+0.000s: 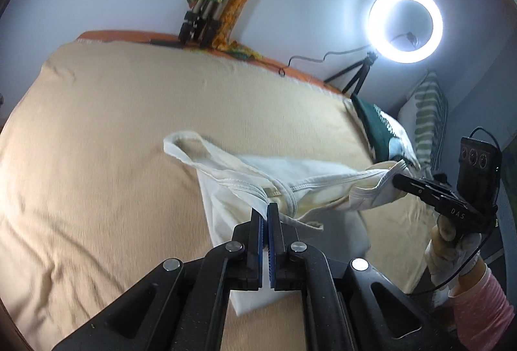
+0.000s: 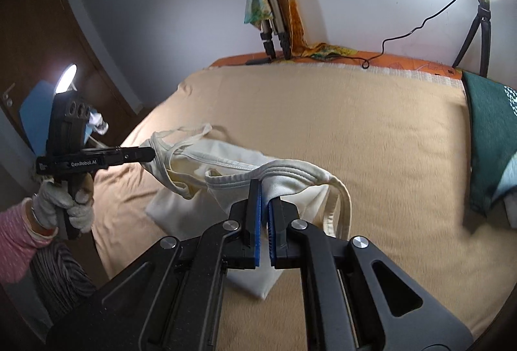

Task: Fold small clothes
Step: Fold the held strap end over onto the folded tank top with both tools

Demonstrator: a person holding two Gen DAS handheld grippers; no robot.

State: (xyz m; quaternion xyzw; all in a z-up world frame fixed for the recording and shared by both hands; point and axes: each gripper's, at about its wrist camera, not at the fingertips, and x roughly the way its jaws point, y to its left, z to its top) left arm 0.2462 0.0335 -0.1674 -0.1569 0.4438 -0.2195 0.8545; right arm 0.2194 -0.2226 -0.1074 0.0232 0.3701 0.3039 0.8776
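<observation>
A small white sleeveless vest point(image 1: 290, 170) hangs between my two grippers above the beige blanket point(image 1: 113, 125). My left gripper point(image 1: 264, 209) is shut on one shoulder strap of the vest. My right gripper point(image 2: 265, 189) is shut on the other shoulder. In the left wrist view the right gripper point(image 1: 400, 180) shows at the right, pinching the vest. In the right wrist view the left gripper point(image 2: 148, 154) shows at the left, pinching the vest point(image 2: 232, 160). The vest's lower part rests on the blanket point(image 2: 355, 131).
A green and white garment point(image 1: 381, 128) lies at the bed's right edge, also in the right wrist view point(image 2: 488, 138). A lit ring light point(image 1: 405, 25) on a small tripod and a folded tripod point(image 1: 206, 8) with cloth stand at the far wall. A striped pillow point(image 1: 429, 118) lies beyond.
</observation>
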